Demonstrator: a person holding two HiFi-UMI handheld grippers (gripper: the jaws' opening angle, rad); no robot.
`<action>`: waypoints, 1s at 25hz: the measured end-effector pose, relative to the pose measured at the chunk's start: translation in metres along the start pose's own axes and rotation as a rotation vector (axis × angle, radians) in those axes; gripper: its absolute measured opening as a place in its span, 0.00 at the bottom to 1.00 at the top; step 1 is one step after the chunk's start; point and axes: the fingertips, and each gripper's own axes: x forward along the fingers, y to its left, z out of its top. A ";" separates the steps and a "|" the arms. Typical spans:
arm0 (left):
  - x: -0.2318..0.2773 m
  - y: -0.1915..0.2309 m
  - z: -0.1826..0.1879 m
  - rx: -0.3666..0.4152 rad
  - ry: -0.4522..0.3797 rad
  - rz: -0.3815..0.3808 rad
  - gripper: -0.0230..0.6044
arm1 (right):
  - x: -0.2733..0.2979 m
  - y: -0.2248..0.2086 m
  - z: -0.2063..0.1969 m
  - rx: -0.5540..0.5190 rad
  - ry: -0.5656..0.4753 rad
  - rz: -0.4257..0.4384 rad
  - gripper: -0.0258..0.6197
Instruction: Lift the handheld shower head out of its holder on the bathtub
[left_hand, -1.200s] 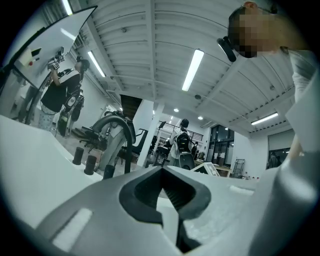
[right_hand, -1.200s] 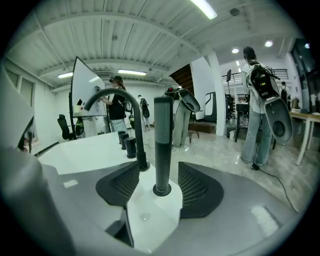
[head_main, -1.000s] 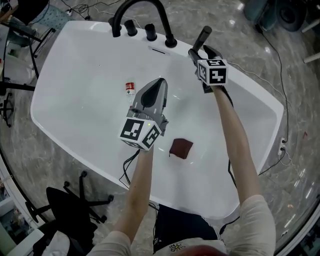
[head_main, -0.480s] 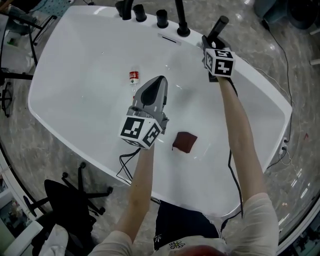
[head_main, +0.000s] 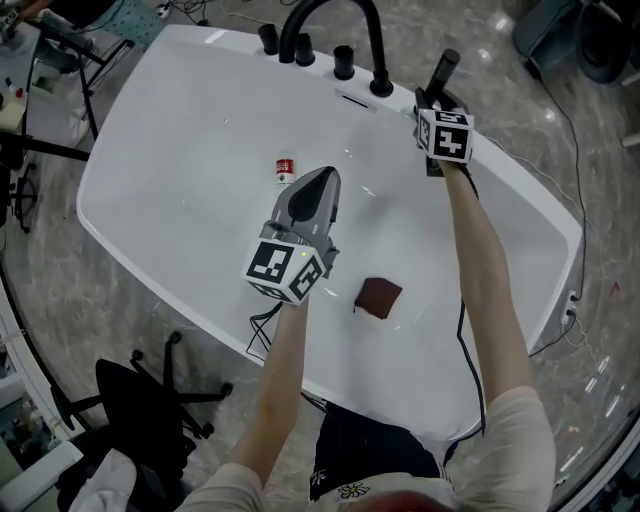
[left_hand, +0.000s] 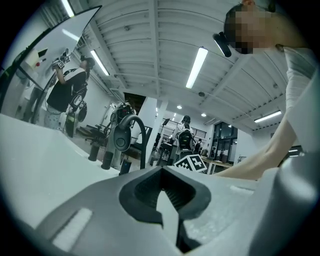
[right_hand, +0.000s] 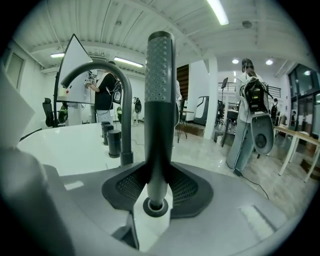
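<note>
The black handheld shower head (head_main: 443, 68) stands upright in its holder on the bathtub's far rim (head_main: 520, 190), right of the faucet. My right gripper (head_main: 436, 98) has just been closing and is now shut on the handle. In the right gripper view the dotted handle (right_hand: 159, 100) rises between the pads (right_hand: 186, 187), with the round holder ring (right_hand: 156, 207) just below. My left gripper (head_main: 322, 180) hovers over the white tub's middle, jaws together and holding nothing. The left gripper view shows its tips (left_hand: 162, 172) meeting.
A tall black arched faucet (head_main: 335, 20) with several black knobs (head_main: 343, 60) stands on the far rim, left of the shower head. In the tub lie a small bottle with a red label (head_main: 285, 170) and a dark red cloth (head_main: 380, 297). A black chair (head_main: 140, 400) is at the near left.
My left gripper has drifted slightly to the left, closer to the small bottle. The right gripper has stayed at the shower head handle. The head view has shifted a little.
</note>
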 end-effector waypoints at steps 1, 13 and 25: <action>0.000 0.000 0.009 0.008 -0.012 0.002 0.04 | -0.004 0.000 0.011 -0.002 -0.017 -0.001 0.28; -0.014 -0.057 0.120 0.056 -0.105 -0.037 0.04 | -0.121 0.009 0.145 -0.047 -0.200 0.008 0.28; -0.076 -0.191 0.273 0.155 -0.237 -0.072 0.04 | -0.377 0.015 0.275 -0.043 -0.453 0.020 0.28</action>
